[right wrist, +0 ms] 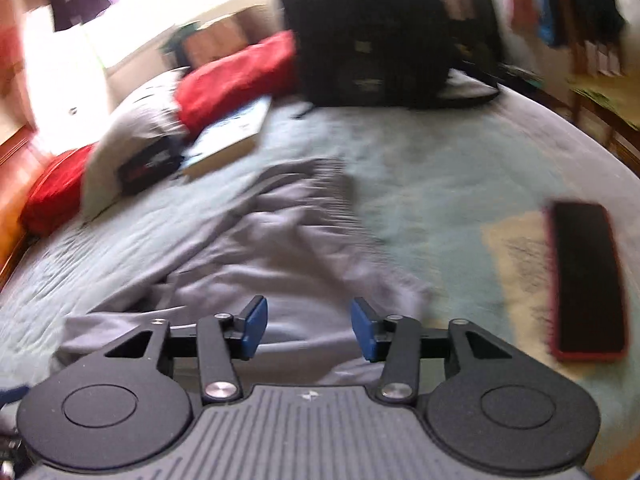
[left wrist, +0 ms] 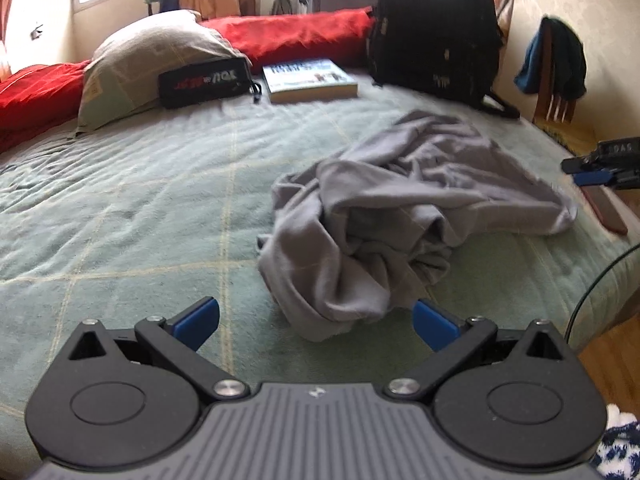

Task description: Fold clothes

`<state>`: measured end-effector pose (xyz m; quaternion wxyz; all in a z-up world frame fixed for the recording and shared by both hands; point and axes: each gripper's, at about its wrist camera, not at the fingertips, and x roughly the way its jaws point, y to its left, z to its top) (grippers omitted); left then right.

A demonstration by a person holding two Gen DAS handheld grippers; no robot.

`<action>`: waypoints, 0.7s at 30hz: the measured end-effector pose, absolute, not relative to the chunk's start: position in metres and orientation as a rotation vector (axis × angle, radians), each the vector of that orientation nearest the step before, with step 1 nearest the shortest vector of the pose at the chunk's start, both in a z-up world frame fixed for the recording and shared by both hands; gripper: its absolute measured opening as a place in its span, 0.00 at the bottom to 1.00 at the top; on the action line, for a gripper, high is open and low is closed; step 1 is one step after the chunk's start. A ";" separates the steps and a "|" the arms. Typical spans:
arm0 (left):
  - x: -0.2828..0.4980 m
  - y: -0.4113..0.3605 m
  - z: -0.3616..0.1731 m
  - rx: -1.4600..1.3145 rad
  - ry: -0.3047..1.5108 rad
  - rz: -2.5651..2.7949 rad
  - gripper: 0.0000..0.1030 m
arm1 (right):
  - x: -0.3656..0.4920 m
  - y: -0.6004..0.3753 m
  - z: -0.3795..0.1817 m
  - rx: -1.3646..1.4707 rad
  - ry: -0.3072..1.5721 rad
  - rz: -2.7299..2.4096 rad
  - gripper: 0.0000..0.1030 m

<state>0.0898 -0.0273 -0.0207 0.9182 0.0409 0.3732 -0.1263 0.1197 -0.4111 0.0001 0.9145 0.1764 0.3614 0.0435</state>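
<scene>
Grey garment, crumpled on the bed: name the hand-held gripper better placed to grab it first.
Left. The left hand-held gripper is open with the grey garment's near edge between its fingers; the right hand-held gripper is open above flatter cloth.

The shirt point(left wrist: 404, 216) lies mid-bed point(left wrist: 140, 200); behind it a book point(left wrist: 308, 80), with a backpack point(left wrist: 432, 28) at the far-right corner.

1. Garment point(left wrist: 400, 208): plain grey.
2. Bedspread point(left wrist: 140, 208): pale green, faint cream grid lines.
3. Cushions point(left wrist: 296, 34): red.
4. Backpack point(left wrist: 436, 28): black.
5. Gripper pads point(left wrist: 200, 322): blue.
6. Phone point(right wrist: 586, 280): black, red case.
</scene>
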 end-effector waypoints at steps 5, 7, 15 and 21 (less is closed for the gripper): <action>0.100 -0.018 -0.024 0.083 0.783 -0.232 0.99 | 0.140 -0.355 0.004 0.299 0.759 0.261 0.70; 0.106 -0.015 -0.026 0.060 0.801 -0.224 0.99 | 0.150 -0.333 0.005 0.277 0.769 0.328 0.75; 0.139 -0.013 -0.038 -0.029 0.858 -0.175 0.99 | 0.173 -0.261 -0.002 0.168 0.807 0.493 0.80; 0.150 -0.007 -0.041 0.066 0.883 -0.084 1.00 | 0.175 -0.249 -0.007 0.078 0.811 0.503 0.85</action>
